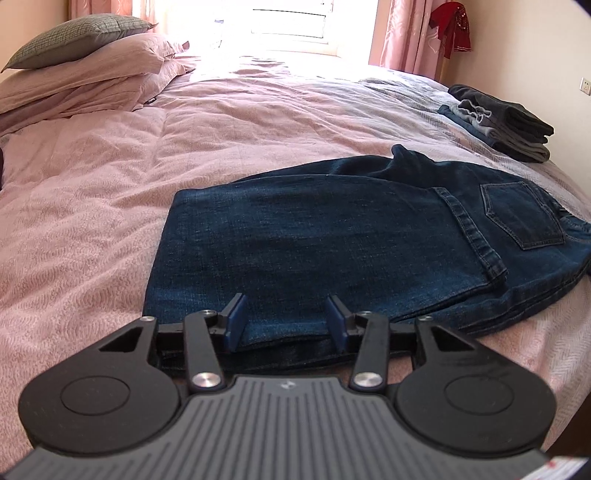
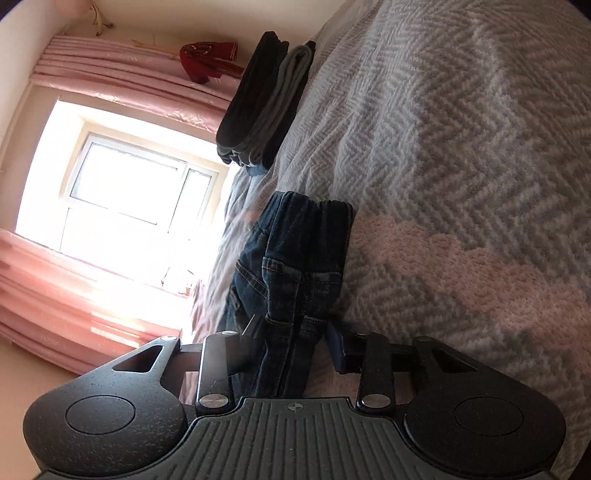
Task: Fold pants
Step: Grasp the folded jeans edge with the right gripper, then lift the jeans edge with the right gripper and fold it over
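Dark blue jeans (image 1: 332, 236) lie folded on the pink bedspread (image 1: 92, 192), back pocket up at the right. My left gripper (image 1: 287, 318) sits low at their near edge. It stands open, and the folded denim edge lies flat between its blue pads (image 1: 235, 317) without being pinched. The right wrist view is rolled sideways. There the thick waistband end of the jeans (image 2: 295, 266) fills the gap of my right gripper (image 2: 288, 341). Its right pad (image 2: 338, 349) touches the denim, and the other finger is hidden behind the cloth.
A stack of folded dark and grey clothes (image 1: 506, 122) sits at the bed's far right edge, by the wall. Pillows (image 1: 85, 70) are piled at the far left. A bright window (image 2: 122, 192) with pink curtains is behind the bed. A red garment (image 1: 452, 27) hangs by the curtain.
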`<state>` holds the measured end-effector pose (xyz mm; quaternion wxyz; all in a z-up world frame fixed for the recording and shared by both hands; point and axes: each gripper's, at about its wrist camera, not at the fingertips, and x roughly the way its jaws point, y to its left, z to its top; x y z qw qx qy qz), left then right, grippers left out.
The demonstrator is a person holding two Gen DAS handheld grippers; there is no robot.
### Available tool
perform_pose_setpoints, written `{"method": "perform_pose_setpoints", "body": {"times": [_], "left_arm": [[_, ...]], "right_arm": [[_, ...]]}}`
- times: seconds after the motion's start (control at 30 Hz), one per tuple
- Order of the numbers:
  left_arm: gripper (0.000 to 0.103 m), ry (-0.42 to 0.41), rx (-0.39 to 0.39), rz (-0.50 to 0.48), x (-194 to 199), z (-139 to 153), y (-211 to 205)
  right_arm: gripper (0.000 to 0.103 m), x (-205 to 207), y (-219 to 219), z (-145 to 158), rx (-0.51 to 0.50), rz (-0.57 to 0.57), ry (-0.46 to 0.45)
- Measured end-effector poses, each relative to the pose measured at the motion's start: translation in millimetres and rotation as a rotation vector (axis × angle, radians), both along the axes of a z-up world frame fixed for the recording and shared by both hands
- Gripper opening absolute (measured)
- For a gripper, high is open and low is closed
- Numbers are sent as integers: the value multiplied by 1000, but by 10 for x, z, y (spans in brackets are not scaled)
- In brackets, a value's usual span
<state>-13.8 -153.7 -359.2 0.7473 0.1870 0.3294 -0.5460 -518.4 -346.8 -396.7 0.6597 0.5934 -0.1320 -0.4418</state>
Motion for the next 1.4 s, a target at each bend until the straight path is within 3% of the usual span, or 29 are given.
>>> {"method": "perform_pose_setpoints", "body": {"times": [0.1,0.2,0.27,0.33,0.43,0.5,0.57,0.7,0.87,0.97,1.03,1.1,1.23,1.3,1.4], "left_arm": [[41,11,-7,-1,18,-12,0],[41,7,-10,-4,15,-26,-9],[41,6,-11,-7,18,-26,-10],[41,12,-12,-10,34,-27,-13],[41,23,-16,-8,52,-24,-13],[42,24,-19,-11,55,-27,-4],[42,27,-20,-14,64,-23,0],[41,29,-22,-23,74,-34,5],[40,32,-23,-39,94,-26,20],[36,79,-47,-1,243,79,116],[36,104,-86,34,390,188,257],[36,131,-119,72,561,298,428],[35,184,-150,154,892,407,830],[35,223,-153,198,1044,392,1030],[35,272,-139,251,1197,289,1271]], "right_arm": [[34,22,-13,139,-29,21,49],[36,57,-32,48,10,63,84],[36,88,17,14,59,71,60],[36,131,63,133,28,88,28],[37,229,45,254,-26,88,67],[36,298,-41,175,37,89,140],[34,264,-79,-4,68,60,121],[22,225,-48,33,24,38,103],[14,413,-41,207,29,61,305],[11,767,10,597,-14,95,532],[11,998,76,894,-79,110,647],[10,1386,168,1225,-219,136,777],[10,2525,299,1616,-601,293,1064],[10,3051,743,1607,-827,409,1212],[10,3644,1446,1243,-1184,624,1362]]}}
